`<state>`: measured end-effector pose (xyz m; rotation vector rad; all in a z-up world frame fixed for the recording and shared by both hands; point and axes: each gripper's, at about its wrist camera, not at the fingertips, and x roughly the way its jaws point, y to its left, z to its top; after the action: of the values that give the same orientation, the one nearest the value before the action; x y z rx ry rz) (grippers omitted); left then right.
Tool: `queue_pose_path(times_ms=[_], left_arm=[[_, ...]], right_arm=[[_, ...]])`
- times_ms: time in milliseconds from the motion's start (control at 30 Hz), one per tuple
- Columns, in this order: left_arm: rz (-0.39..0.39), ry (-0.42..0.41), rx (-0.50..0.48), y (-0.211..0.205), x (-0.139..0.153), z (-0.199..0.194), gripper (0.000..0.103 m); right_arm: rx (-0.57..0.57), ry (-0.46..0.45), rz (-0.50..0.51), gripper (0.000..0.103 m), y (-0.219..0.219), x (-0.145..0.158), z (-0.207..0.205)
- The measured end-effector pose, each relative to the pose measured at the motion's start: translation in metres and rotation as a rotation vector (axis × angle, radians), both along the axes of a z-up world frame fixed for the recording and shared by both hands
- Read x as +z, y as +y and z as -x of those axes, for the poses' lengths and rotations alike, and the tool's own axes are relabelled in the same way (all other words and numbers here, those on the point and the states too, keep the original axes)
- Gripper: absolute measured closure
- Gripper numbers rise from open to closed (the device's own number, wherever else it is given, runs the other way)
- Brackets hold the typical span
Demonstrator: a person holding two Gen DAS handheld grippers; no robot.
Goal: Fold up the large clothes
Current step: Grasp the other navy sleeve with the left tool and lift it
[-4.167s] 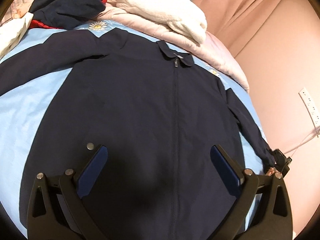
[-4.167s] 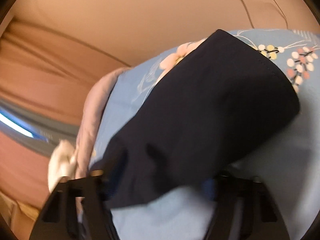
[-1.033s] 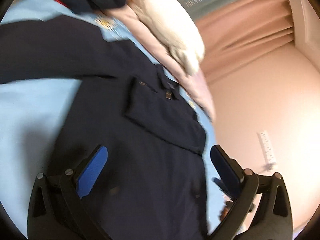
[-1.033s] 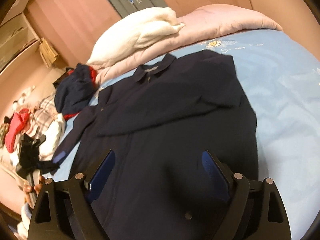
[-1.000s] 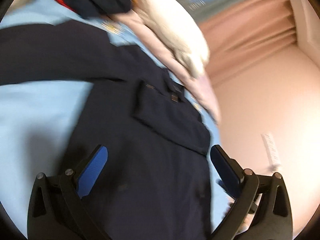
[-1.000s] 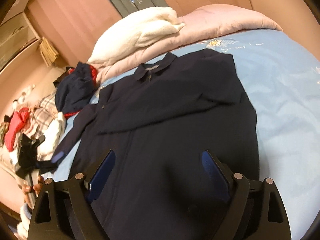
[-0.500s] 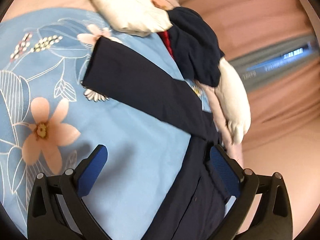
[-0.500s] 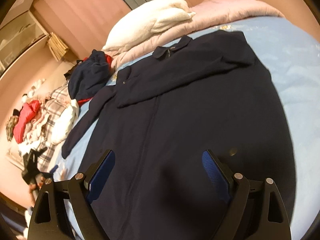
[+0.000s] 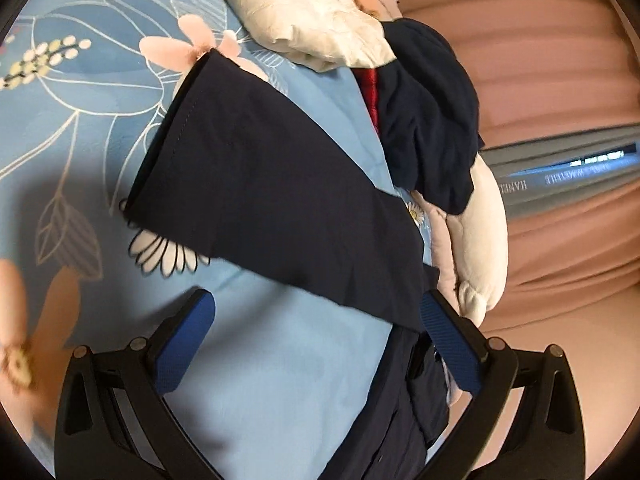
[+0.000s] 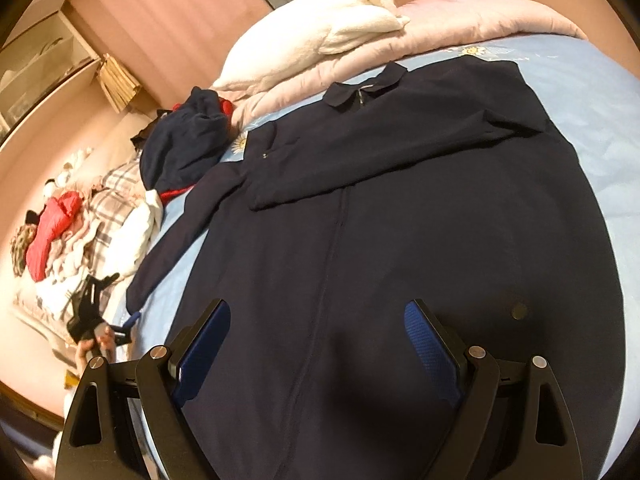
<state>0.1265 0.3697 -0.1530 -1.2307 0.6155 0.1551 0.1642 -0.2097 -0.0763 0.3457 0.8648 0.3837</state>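
Left gripper [image 9: 316,340]: jaws wide, empty, hovering near the outstretched sleeve [image 9: 272,192].
Right gripper [image 10: 318,344]: jaws wide, empty, above the jacket [image 10: 400,240].
Jacket: flat on the blue bedsheet [image 9: 280,380], one sleeve already folded across the chest.
Risk: pinching sheet along with the cuff (both lie flush) would drag the bedding and skew the fold.

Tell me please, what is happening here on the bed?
A person with a gripper in each hand is folding a navy jacket spread on the blue bedsheet. One sleeve already lies across the chest. The left gripper, open, hovers near the other sleeve, which is stretched out flat. The right gripper is open above the jacket's lower part, holding nothing.
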Motion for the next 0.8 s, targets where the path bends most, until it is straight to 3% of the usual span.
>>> queue_pose_path(times_ms=[200, 433, 500, 567, 600, 700, 800], left_arm=[[0.021, 0.003, 0.051, 0.016, -0.01, -0.012, 0.0], [-0.042, 0.06, 0.163, 0.034, -0.005, -0.027, 0.005], [-0.078, 0.091, 0.212, 0.037, -0.003, -0.027, 0.017], [-0.146, 0.167, 0.224, 0.04, 0.0, -0.032, 0.076], [-0.158, 0.19, 0.213, 0.042, -0.001, -0.034, 0.084], [-0.221, 0.204, 0.216, 0.042, 0.007, -0.033, 0.086], [-0.335, 0.19, 0.214, 0.034, 0.034, -0.033, 0.089]], right_arm=[[0.024, 0.008, -0.004, 0.014, 0.012, -0.003, -0.005], [0.032, 0.016, 0.009, 0.014, 0.018, -0.006, -0.005], [0.024, 0.024, 0.013, 0.014, 0.016, -0.008, -0.006], [0.014, 0.027, 0.012, 0.014, 0.015, -0.009, -0.007], [0.009, 0.029, 0.011, 0.014, 0.014, -0.01, -0.008], [0.0, 0.035, 0.011, 0.014, 0.011, -0.012, -0.008], [-0.01, 0.045, 0.001, 0.014, 0.007, -0.015, -0.008]])
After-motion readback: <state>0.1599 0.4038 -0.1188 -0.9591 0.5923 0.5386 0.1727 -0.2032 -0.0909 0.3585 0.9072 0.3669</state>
